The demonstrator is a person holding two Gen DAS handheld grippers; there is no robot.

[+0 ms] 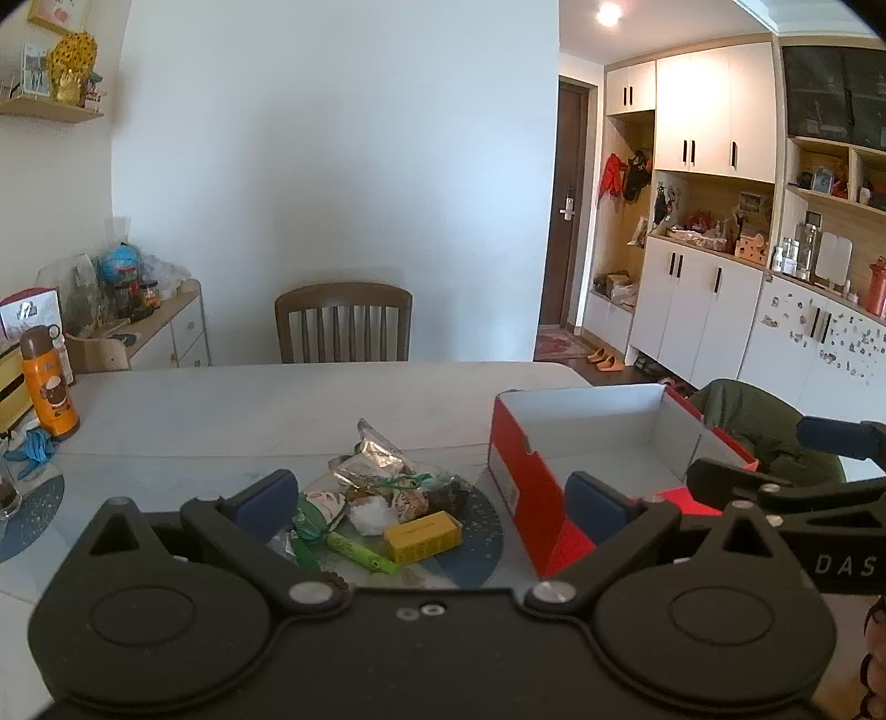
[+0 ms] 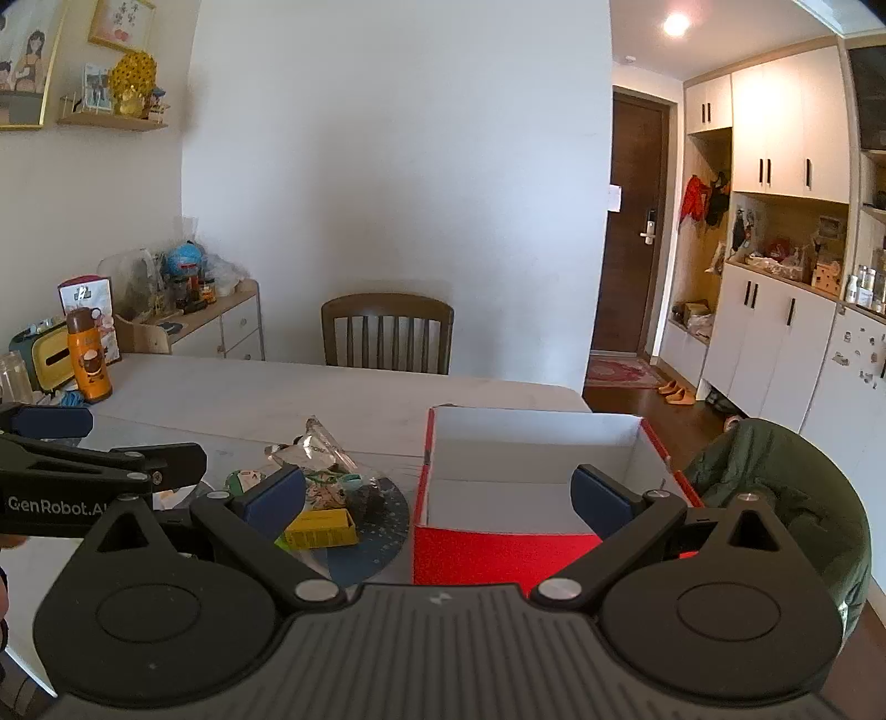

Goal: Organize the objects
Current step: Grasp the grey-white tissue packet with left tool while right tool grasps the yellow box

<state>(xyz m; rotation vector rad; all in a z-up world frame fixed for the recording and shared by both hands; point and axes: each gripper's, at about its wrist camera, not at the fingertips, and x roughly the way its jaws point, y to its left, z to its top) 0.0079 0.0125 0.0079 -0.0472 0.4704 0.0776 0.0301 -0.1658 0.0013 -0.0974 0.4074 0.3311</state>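
Pale tabletop point(image 1: 232, 404): snack pile point(image 1: 387, 509) at 12 o'clock of your left gripper point(image 1: 434, 501), red box point(image 2: 531, 498) under your right gripper point(image 2: 437, 495); both jaws released, empty.

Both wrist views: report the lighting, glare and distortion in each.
Left wrist view: daylight is soft, the ceiling light blows out to a white spot, the fisheye bends the cabinets and the corners go black. Right wrist view: similar soft light, the ceiling light glares too, the wall edge curves, and the red box stays sharp.
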